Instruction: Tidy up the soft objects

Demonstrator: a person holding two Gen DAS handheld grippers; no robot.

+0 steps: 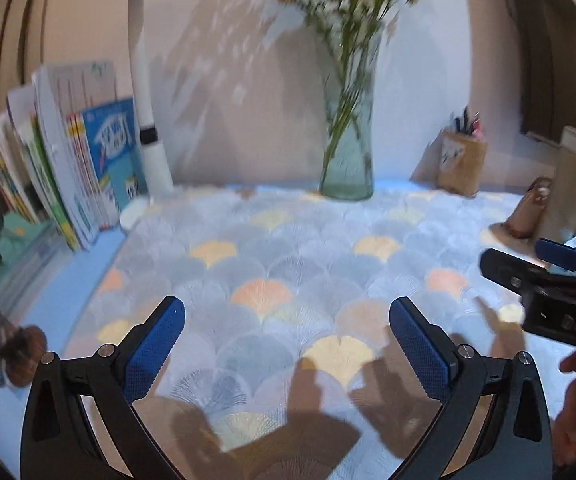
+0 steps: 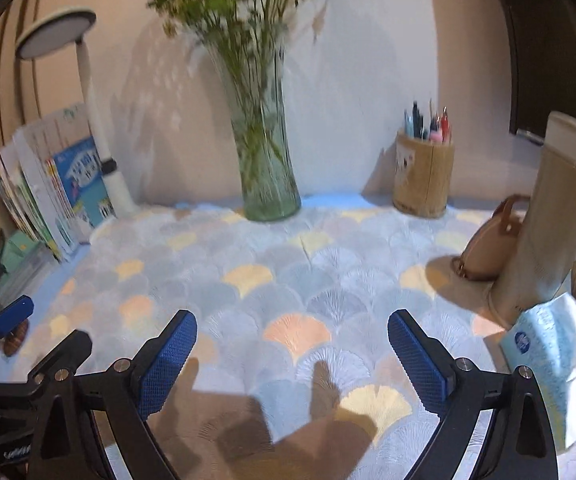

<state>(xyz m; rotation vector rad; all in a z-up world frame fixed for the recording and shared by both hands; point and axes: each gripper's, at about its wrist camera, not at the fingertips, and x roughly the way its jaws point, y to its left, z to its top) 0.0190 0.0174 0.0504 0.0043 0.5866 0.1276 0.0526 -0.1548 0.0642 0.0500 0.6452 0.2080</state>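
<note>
My left gripper point(image 1: 287, 330) is open and empty above the fan-patterned tablecloth point(image 1: 288, 240). My right gripper point(image 2: 291, 344) is open and empty too; it shows at the right edge of the left wrist view point(image 1: 543, 276). A pale blue soft tissue pack point(image 2: 555, 368) lies at the right, beside a tall beige cup point(image 2: 555, 216). A small tan round bag point(image 2: 491, 248) leans by the cup, also seen in the left wrist view point(image 1: 527, 212). A brown fuzzy object point(image 1: 24, 354) sits at the left table edge.
A glass vase with green stems point(image 2: 266, 168) stands at the back centre. A bamboo pen holder point(image 2: 423, 176) is at the back right. A white desk lamp point(image 1: 148, 128) and a row of books point(image 1: 68, 168) stand at the back left.
</note>
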